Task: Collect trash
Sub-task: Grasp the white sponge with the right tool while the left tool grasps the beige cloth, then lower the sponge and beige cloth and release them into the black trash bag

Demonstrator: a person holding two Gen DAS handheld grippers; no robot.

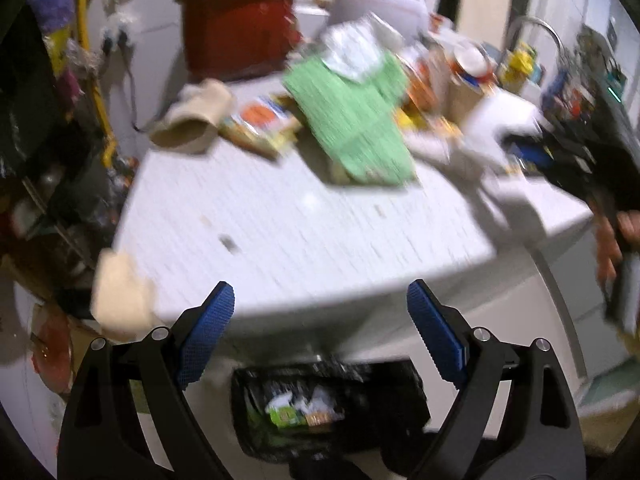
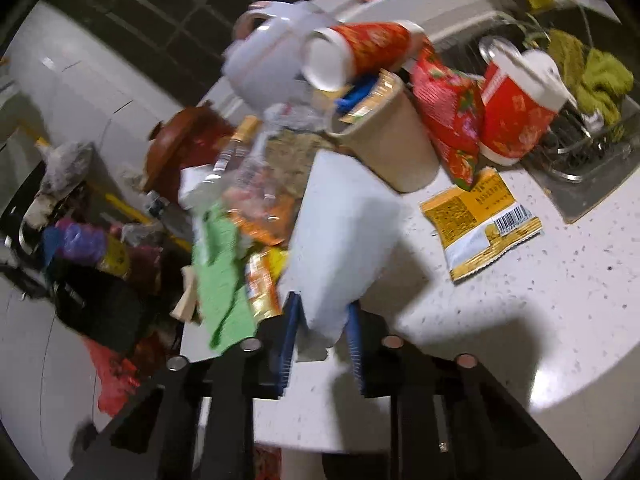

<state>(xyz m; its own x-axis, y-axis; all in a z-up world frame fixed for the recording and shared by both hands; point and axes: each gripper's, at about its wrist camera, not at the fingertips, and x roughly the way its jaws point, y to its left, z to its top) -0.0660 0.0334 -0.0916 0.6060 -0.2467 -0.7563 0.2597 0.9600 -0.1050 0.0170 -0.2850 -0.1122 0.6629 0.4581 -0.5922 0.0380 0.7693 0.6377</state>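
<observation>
Two blue ribbed pads (image 2: 352,344) pinch crumpled white paper (image 2: 340,232).

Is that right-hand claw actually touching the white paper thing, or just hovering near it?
Touching. In the right wrist view, the right gripper has both blue fingers pressed against the white paper, one on each side, pinching its lower end.

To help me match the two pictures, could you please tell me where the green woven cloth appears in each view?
Left wrist view: the green woven cloth lies upper centre on the white counter, under a white wrapper.
Right wrist view: the cloth is lower left, at the counter edge beside the white paper sheet in the right gripper.
Shared landmark: the dark red clay pot.
</observation>
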